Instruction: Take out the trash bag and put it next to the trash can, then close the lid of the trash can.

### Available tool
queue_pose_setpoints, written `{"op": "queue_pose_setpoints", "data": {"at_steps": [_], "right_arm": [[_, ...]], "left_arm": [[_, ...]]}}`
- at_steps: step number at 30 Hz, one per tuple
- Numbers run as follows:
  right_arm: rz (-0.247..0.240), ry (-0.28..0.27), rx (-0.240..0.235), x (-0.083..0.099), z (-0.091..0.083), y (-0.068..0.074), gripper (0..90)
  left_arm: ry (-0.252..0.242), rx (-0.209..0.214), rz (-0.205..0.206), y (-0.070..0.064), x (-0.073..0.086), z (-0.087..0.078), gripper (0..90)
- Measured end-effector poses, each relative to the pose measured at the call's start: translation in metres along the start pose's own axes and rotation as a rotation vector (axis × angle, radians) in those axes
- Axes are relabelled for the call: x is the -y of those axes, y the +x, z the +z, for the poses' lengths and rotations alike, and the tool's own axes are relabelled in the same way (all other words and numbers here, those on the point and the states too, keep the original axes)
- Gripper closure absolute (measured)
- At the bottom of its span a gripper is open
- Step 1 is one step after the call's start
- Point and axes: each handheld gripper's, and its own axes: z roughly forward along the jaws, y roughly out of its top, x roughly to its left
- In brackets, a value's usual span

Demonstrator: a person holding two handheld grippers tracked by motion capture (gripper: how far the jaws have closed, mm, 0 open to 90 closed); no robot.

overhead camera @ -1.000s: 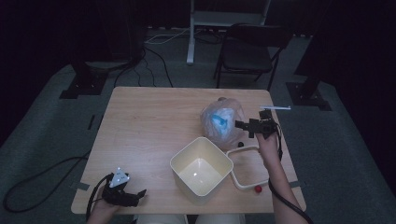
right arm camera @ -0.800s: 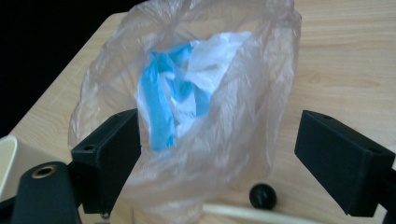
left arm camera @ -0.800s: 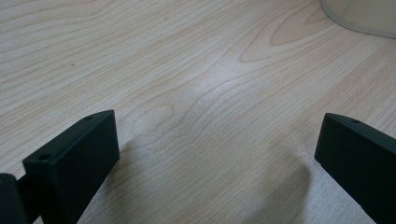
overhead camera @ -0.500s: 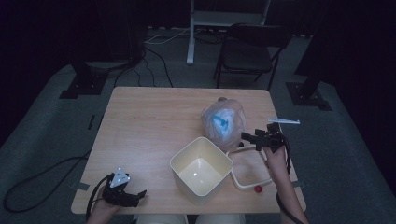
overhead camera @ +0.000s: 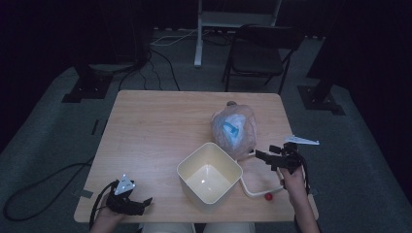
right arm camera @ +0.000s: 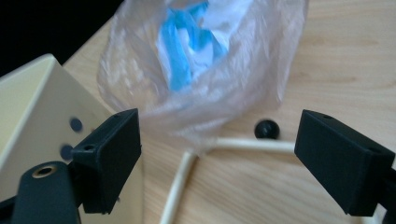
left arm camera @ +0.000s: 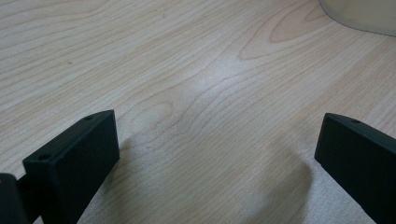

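Observation:
A clear plastic bag (overhead camera: 233, 127) with blue and white contents lies at the table's right side. In the right gripper view the bag (right arm camera: 205, 60) is close ahead. A cream square bin (overhead camera: 209, 177) stands empty near the front middle. My right gripper (overhead camera: 266, 154) hovers open just right of the bin and in front of the bag, with nothing between its jaws (right arm camera: 219, 135). Beneath it lies a cream frame (right arm camera: 252, 145) with a small black ball (right arm camera: 267, 129) beside it. My left gripper (overhead camera: 141, 204) rests open at the front left, over bare wood (left arm camera: 215, 135).
A small red ball (overhead camera: 267, 196) lies near the table's front edge beside the cream frame (overhead camera: 252, 190). The bin's wall (right arm camera: 37, 107) is close on the right gripper's left. A folding chair (overhead camera: 260, 53) and cables stand on the floor beyond the table.
My right gripper has drawn back from the bag toward the table's near edge, still open. The left gripper has not moved.

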Motion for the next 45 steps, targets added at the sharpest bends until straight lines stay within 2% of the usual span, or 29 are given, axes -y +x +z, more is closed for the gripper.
{"op": "queue_pose_setpoints", "data": {"at_steps": [7, 9, 12, 16, 20, 23, 25, 26, 28, 30, 31, 34, 40, 44, 45], "right_arm": [[-0.025, 0.029, 0.030, 0.018, -0.009, 0.001, 13.9], [-0.009, 0.013, 0.043, 0.024, -0.014, 0.000, 13.9], [0.028, -0.003, 0.029, 0.032, -0.021, -0.005, 14.1], [0.009, 0.022, 0.095, 0.039, -0.027, -0.005, 14.7], [0.011, 0.029, 0.119, 0.044, -0.031, -0.007, 17.4], [0.020, 0.032, 0.123, 0.049, -0.033, -0.010, 17.5], [0.029, 0.063, 0.102, 0.051, -0.033, -0.014, 22.3], [0.030, 0.068, 0.110, 0.053, -0.034, -0.016, 22.4], [0.005, 0.079, 0.156, 0.056, -0.035, -0.018, 24.5], [0.004, 0.080, 0.175, 0.056, -0.035, -0.020, 24.5], [0.013, 0.083, 0.219, 0.058, -0.036, -0.025, 28.8], [0.035, 0.108, 0.274, 0.062, -0.033, -0.034, 29.6], [-0.022, 0.189, 0.386, 0.063, -0.017, -0.036, 32.4], [-0.050, 0.236, 0.435, 0.065, -0.006, -0.037, 39.6], [-0.050, 0.236, 0.435, 0.065, -0.006, -0.037, 39.6]], "left_arm": [[0.006, -0.005, 0.011, -0.001, 0.000, 0.000, 0.4], [0.005, -0.003, 0.009, -0.001, 0.000, 0.000, 0.4], [0.006, -0.003, 0.009, -0.001, 0.000, 0.000, 0.4], [0.006, -0.004, 0.011, -0.001, 0.000, 0.000, 0.4], [0.006, -0.003, 0.009, -0.001, 0.000, 0.000, 0.4], [0.004, 0.000, 0.007, -0.001, 0.000, 0.000, 0.4], [0.004, 0.001, 0.007, -0.001, 0.000, 0.000, 0.4], [0.004, 0.001, 0.007, -0.001, 0.000, 0.000, 0.4], [0.004, 0.003, 0.007, -0.001, 0.000, 0.000, 0.4], [0.004, 0.005, 0.005, 0.000, 0.000, 0.000, 0.4], [0.003, 0.005, 0.005, 0.000, 0.000, 0.000, 0.4], [0.003, 0.005, 0.005, -0.001, 0.000, 0.000, 0.4], [0.004, 0.004, 0.006, -0.001, 0.000, 0.000, 0.4], [0.003, 0.003, 0.007, -0.001, 0.000, 0.000, 0.4], [0.003, 0.003, 0.007, -0.001, 0.000, 0.000, 0.4]]}}
